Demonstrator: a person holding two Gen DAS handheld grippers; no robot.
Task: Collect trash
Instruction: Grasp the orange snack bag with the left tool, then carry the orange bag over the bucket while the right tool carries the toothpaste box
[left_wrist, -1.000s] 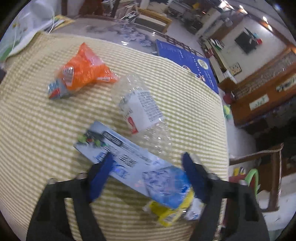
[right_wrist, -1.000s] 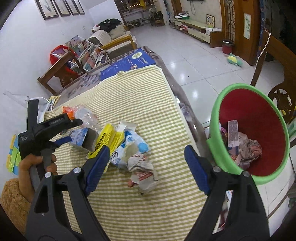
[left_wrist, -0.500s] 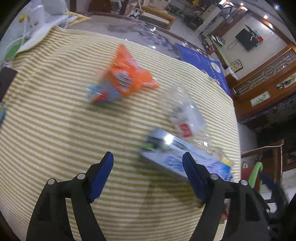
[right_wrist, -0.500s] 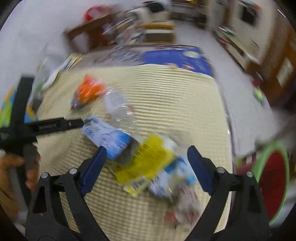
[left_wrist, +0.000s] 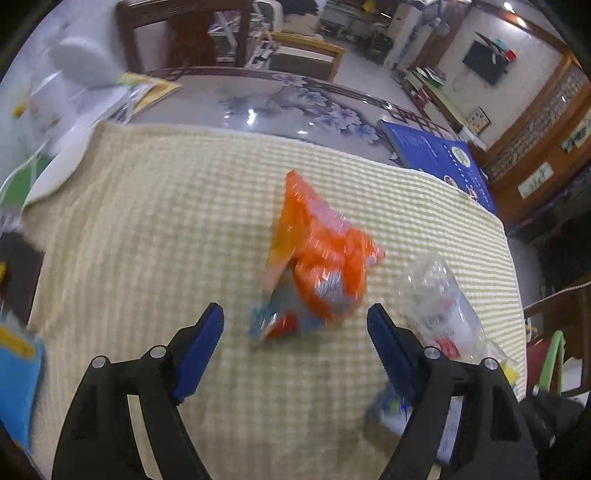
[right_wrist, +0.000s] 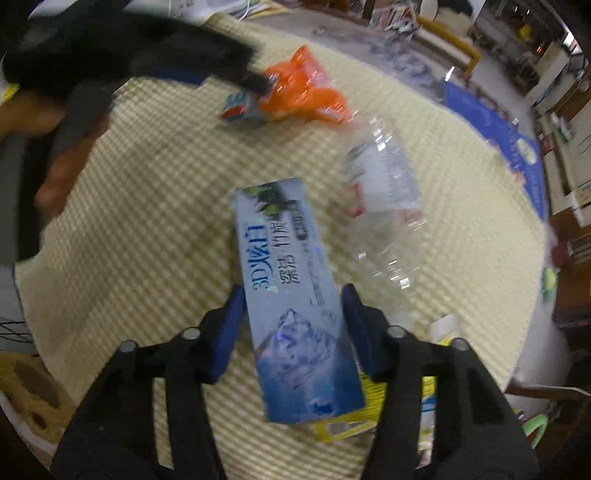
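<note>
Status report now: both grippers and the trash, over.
Left gripper open, orange plastic wrapper between fingers. Right gripper closing around blue cardboard toothpaste box. Crushed clear bottle beside.

A yellow-and-white checked cloth (left_wrist: 155, 236) covers most of the surface (left_wrist: 280, 107), whose bare far part is glossy grey with a pale blue flower pattern. A blue book (left_wrist: 439, 162) lies at the far right corner, partly on the cloth's edge. At the far left, a yellow booklet (left_wrist: 147, 90) lies beside a white, blurred object (left_wrist: 79, 64). Behind the surface stands a dark wooden chair (left_wrist: 184, 33), and beyond it a light wooden bench (left_wrist: 306, 48). A dark screen (left_wrist: 484, 62) hangs on the far wall.
</note>
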